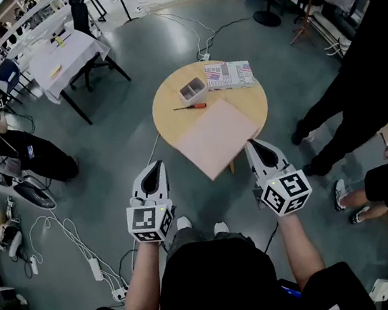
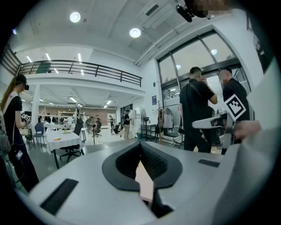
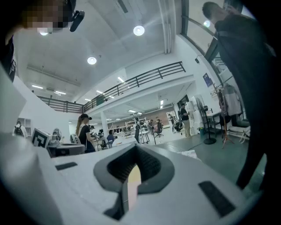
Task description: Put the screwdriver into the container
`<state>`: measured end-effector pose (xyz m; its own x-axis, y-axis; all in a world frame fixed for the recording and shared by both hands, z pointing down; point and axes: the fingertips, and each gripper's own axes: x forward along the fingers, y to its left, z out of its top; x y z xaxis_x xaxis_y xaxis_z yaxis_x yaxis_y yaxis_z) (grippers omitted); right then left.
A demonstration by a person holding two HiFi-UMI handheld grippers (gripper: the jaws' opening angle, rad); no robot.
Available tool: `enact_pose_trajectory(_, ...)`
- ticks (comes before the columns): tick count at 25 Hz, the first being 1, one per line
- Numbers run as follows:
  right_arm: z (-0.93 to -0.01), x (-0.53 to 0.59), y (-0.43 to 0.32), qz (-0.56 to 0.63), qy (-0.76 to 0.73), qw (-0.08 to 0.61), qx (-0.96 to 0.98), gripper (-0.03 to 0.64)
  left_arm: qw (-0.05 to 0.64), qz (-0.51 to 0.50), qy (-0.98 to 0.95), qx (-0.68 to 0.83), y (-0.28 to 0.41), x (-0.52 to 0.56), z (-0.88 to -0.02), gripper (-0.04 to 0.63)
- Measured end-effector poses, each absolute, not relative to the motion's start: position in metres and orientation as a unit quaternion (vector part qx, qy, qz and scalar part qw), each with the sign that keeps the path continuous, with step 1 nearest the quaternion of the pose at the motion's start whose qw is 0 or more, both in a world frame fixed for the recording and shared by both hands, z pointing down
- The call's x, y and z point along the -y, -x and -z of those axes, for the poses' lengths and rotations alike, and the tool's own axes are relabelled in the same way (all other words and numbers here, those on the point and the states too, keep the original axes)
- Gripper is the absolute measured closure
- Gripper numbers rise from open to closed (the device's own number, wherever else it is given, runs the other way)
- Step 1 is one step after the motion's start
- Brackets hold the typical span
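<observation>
Left gripper (image 1: 154, 168) and right gripper (image 1: 253, 146): jaws closed, empty, parked at the table's (image 1: 172, 126) 6 o'clock edge, likely a ready stance. Screwdriver (image 1: 191, 106) lies loose, just at 6 o'clock of the container (image 1: 193, 89).

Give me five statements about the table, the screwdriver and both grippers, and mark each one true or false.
1. The screwdriver lies on the round table, outside the container. True.
2. The right gripper holds the screwdriver. False: its fingers are together on nothing, and the screwdriver lies on the table.
3. In the head view the container stands just left of the printed box. True.
4. The pink board covers the screwdriver. False: the board lies nearer the person, and the screwdriver rests on bare wood beyond it.
5. The left gripper has its fingers spread wide. False: they are together and hold nothing.
</observation>
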<state>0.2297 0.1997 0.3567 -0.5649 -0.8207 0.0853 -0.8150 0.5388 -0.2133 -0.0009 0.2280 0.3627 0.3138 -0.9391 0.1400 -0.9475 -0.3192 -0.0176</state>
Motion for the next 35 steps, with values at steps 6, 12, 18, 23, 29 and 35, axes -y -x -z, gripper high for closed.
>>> enact_pose_trajectory(6,-0.350,-0.202,-0.232,0.119,0.467,0.036,-0.875,0.615,0.029,-0.055,-0.810,0.584,0.001,-0.231,-0.358,0.591)
enact_pose_trajectory(12,-0.347,-0.204,-0.230,0.118,0.462,0.036,-0.878,0.615,0.024,-0.052,-0.810,0.584,0.001,-0.231,-0.352,0.591)
enact_pose_trajectory(18,-0.349,-0.205,-0.232,0.118,0.461,0.032,-0.879,0.615,0.023,-0.054,-0.810,0.584,-0.003,-0.233,-0.351,0.591)
enact_pose_trajectory(23,-0.350,-0.204,-0.234,0.110,0.463,0.029,-0.879,0.615,0.014,-0.053,-0.809,0.585,-0.004,-0.233,-0.347,0.591)
enact_pose_trajectory(29,-0.351,-0.204,-0.224,0.103,0.454,0.020,-0.885,0.615,0.019,-0.056,-0.802,0.594,0.005,-0.234,-0.350,0.591)
enact_pose_trajectory(35,-0.356,-0.191,-0.215,0.104,0.451,0.008,-0.886,0.615,0.024,-0.056,-0.806,0.588,0.009,-0.218,-0.357,0.591)
